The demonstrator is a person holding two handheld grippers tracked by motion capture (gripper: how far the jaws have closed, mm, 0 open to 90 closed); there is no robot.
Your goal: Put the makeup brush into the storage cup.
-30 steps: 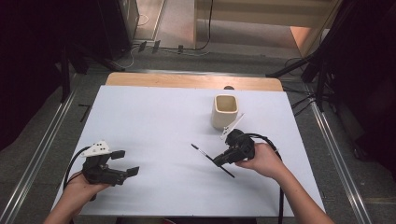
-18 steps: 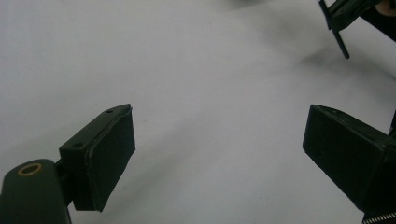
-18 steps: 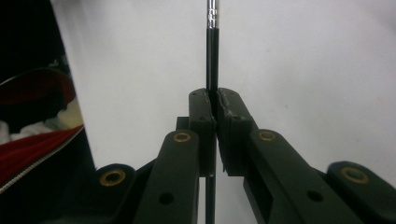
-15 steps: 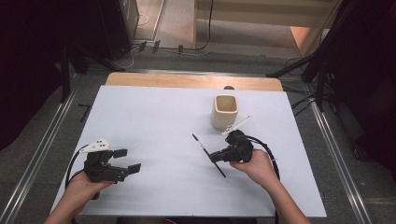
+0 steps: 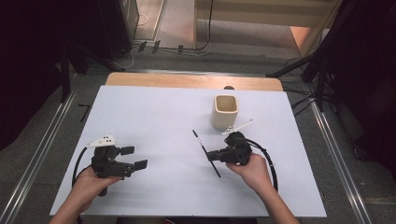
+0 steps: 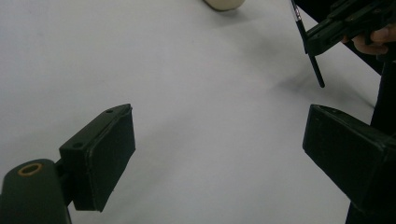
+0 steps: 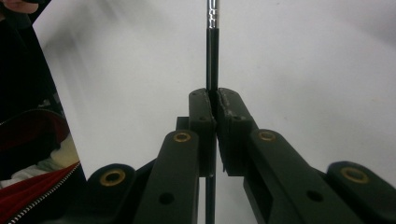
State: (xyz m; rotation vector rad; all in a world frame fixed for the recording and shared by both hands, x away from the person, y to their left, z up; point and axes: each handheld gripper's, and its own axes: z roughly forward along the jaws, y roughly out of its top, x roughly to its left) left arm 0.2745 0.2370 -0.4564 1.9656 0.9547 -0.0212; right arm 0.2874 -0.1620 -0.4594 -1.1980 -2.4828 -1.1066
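Note:
My right gripper (image 5: 212, 155) is shut on a thin black brush (image 5: 204, 150) just right of the table's middle, gripping it near mid-length. The brush slants from far left to near right above the white table (image 5: 159, 112). In the right gripper view the jaws (image 7: 212, 100) pinch the black shaft (image 7: 212, 51), and a silver ferrule shows at the top. My left gripper (image 5: 135, 157) sits at the near left, open, nothing between its pads (image 6: 219, 126). The left gripper view shows the brush (image 6: 309, 49) held by the right gripper (image 6: 329, 32) at the upper right.
A beige square cup (image 5: 225, 111) stands upright beyond the right gripper, and its base shows at the top of the left gripper view (image 6: 224, 3). Black cables trail from both grippers. Bare wood edges the table's far side (image 5: 191, 81), with dark stands beyond.
The brush has swung in the right gripper's grip, its far end now pointing more away from me. The left gripper has stayed put.

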